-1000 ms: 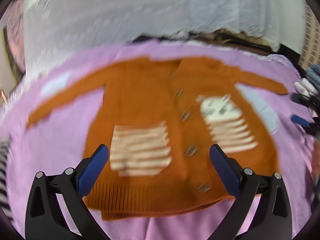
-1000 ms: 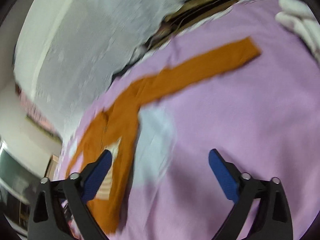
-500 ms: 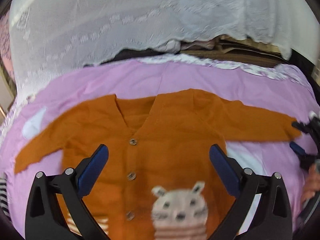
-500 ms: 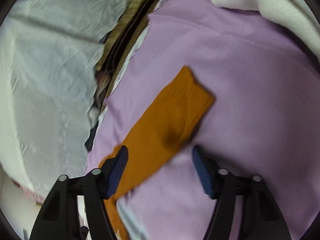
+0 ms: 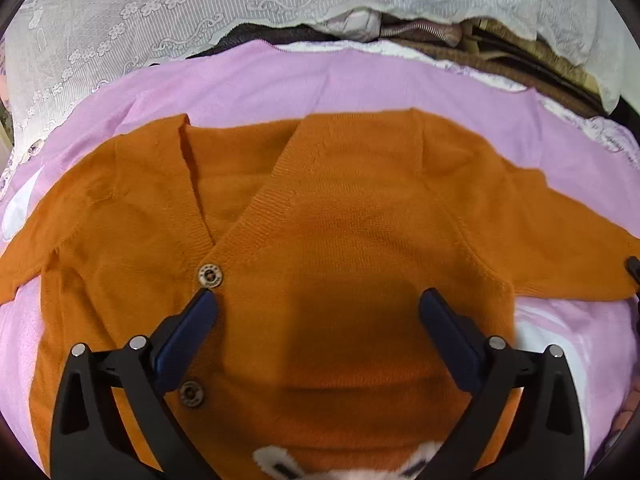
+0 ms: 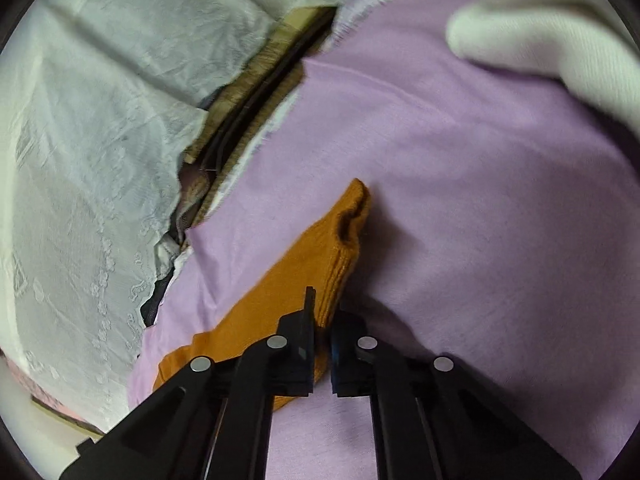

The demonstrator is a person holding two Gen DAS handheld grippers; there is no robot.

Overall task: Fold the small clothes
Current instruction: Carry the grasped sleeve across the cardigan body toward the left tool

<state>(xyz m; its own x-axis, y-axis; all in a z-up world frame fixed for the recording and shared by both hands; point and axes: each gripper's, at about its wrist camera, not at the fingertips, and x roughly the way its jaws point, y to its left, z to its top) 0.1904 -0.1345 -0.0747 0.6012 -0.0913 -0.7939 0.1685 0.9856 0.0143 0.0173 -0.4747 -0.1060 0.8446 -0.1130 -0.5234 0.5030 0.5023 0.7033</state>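
Left tongs (image 5: 318,308) spread wide, low in frame, hovering over chest of orange cardigan (image 5: 340,240) laid flat, buttoned, on pink sheet (image 5: 320,80); top button (image 5: 209,275) just above left finger, second button (image 5: 191,393) beside it (contact with the knit not discernible). Right tongs (image 6: 322,340) nearly closed, pinching cardigan sleeve (image 6: 296,280) near ribbed cuff (image 6: 352,216), centre of frame. White lace cloth (image 5: 200,8) across upper frame; white fleecy fabric (image 6: 540,32) upper right of right view.

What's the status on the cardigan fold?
Right tongs shut on the sleeve cuff. Left tongs open over the orange cardigan, flat on the pink sheet. Nothing blocking.
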